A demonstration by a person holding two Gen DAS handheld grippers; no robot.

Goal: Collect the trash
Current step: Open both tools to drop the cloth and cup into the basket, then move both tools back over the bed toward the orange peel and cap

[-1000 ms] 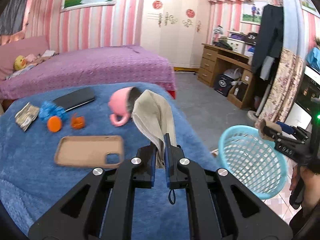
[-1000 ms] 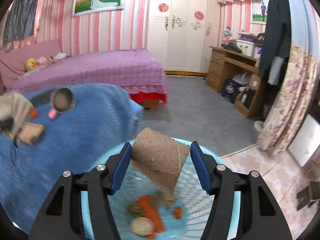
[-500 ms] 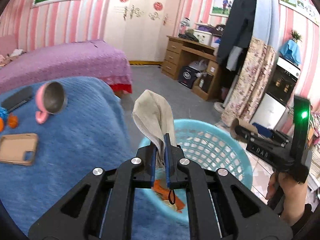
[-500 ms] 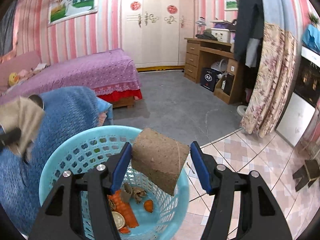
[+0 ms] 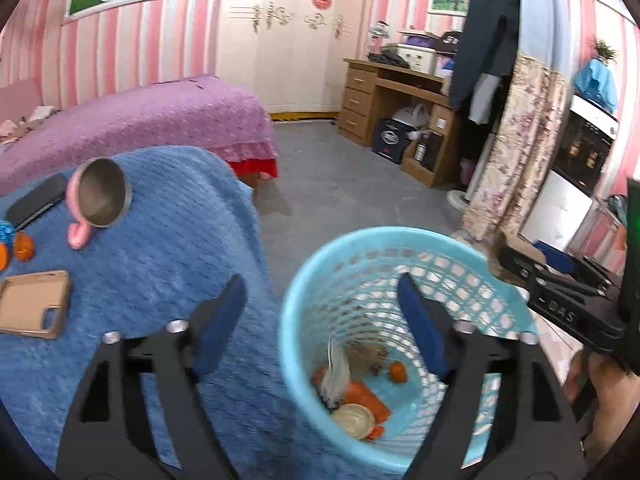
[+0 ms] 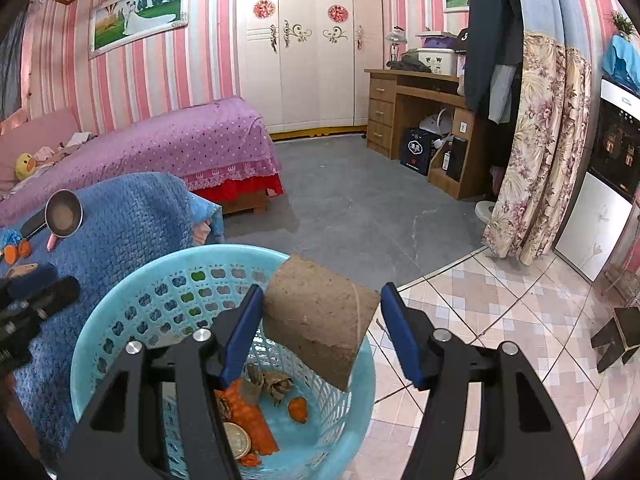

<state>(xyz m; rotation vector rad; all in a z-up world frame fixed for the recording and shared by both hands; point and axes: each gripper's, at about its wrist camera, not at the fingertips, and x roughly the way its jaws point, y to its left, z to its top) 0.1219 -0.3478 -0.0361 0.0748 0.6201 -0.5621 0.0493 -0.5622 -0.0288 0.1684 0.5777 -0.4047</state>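
The light blue basket (image 5: 360, 240) stands on the floor beside the blue-covered table. My left gripper (image 5: 320, 284) hangs over its near left rim; its jaws are opening and nothing is between them. A beige cloth (image 5: 335, 370) lies inside the basket on orange peel (image 5: 360, 394) and a round lid (image 5: 354, 420). In the right wrist view my right gripper (image 6: 322, 292) is shut on a brown cardboard roll (image 6: 320, 320), held above the basket's (image 6: 120, 300) right rim. The left gripper (image 6: 38, 292) shows blurred at the left there.
On the blue blanket (image 5: 168, 264) lie a pink cup (image 5: 100, 200), a tan phone case (image 5: 32, 304), a black phone (image 5: 36, 200) and small orange pieces (image 5: 22, 250). Behind are a purple bed (image 5: 140, 116), a wooden desk (image 5: 400, 92) and a floral curtain (image 6: 536, 152). Tiles (image 6: 500, 300) lie to the right.
My left gripper carried the beige cloth from over the table to the basket, then opened, and the cloth dropped in. The right gripper, still holding the roll, shifted over the basket's right rim.
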